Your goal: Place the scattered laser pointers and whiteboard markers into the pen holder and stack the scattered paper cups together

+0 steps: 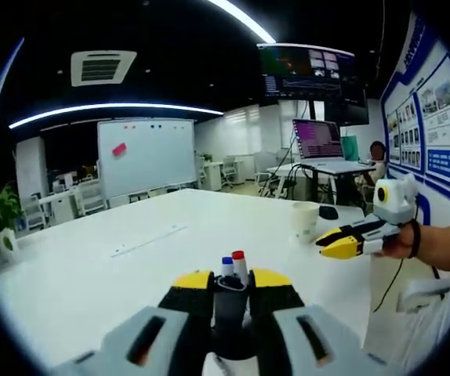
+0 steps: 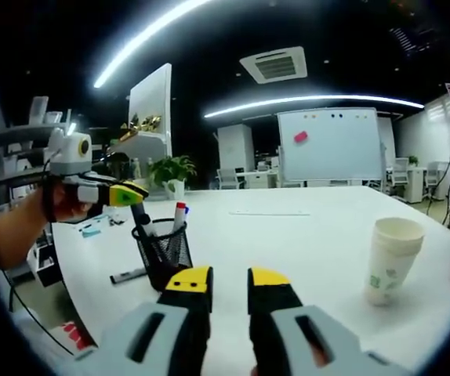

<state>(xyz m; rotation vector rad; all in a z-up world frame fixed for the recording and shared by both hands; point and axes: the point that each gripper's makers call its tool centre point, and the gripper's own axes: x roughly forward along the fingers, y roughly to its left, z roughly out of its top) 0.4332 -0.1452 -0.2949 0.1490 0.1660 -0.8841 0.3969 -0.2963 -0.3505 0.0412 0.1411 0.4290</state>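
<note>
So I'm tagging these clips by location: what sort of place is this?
Most likely an open-plan office or meeting area: a rolling whiteboard, a wall screen, and rows of desks and chairs behind the white table.

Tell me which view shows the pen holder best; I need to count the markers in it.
The right gripper view: the black mesh pen holder stands whole on the table, a red-capped marker poking out. In the left gripper view that gripper's fingers hide most of it.

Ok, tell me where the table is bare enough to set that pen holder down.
Widest bare patch: the white table between the mesh pen holder and the stacked paper cups. The far table toward the whiteboard holds only a flat strip. It is crowded on the holder's side: a marker lies beside it, small items behind, and the left tongs are over it.
</note>
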